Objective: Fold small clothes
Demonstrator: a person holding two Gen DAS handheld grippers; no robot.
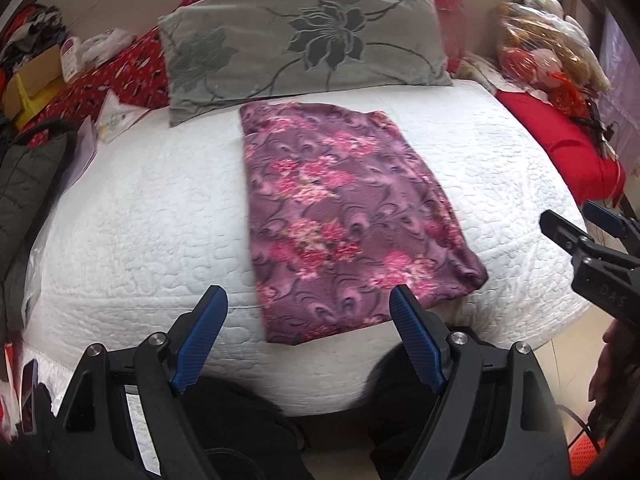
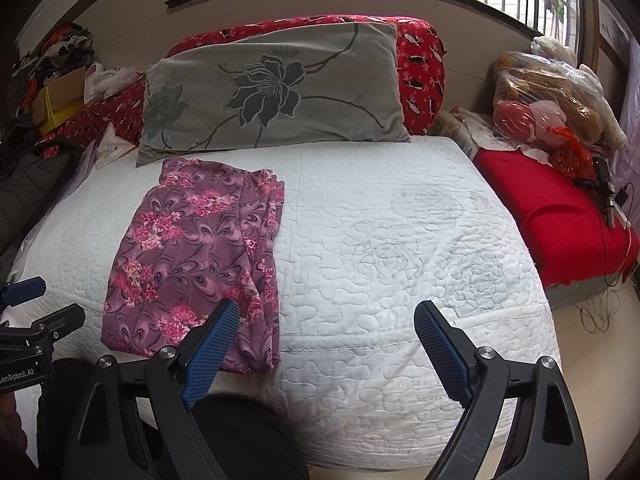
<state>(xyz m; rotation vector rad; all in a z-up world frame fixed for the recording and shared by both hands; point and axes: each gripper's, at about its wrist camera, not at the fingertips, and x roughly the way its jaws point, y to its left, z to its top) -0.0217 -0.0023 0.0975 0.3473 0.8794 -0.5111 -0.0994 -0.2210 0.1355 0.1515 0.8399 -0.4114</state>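
A purple floral garment (image 1: 344, 216) lies folded lengthwise in a long strip on the white quilted bed (image 1: 152, 216), running from the pillow to the near edge. It shows left of centre in the right wrist view (image 2: 196, 264). My left gripper (image 1: 308, 300) is open and empty, held above the garment's near end. My right gripper (image 2: 326, 314) is open and empty, above the bed's near edge just right of the garment. The right gripper also shows at the right edge of the left wrist view (image 1: 576, 220). The left gripper shows at the left edge of the right wrist view (image 2: 36, 304).
A grey flowered pillow (image 1: 304, 40) lies at the head of the bed over a red patterned quilt (image 1: 136, 68). A red cushion (image 2: 556, 216) with bagged toys (image 2: 548, 96) sits on the right. A dark jacket (image 1: 28, 184) and boxes (image 1: 32, 80) crowd the left.
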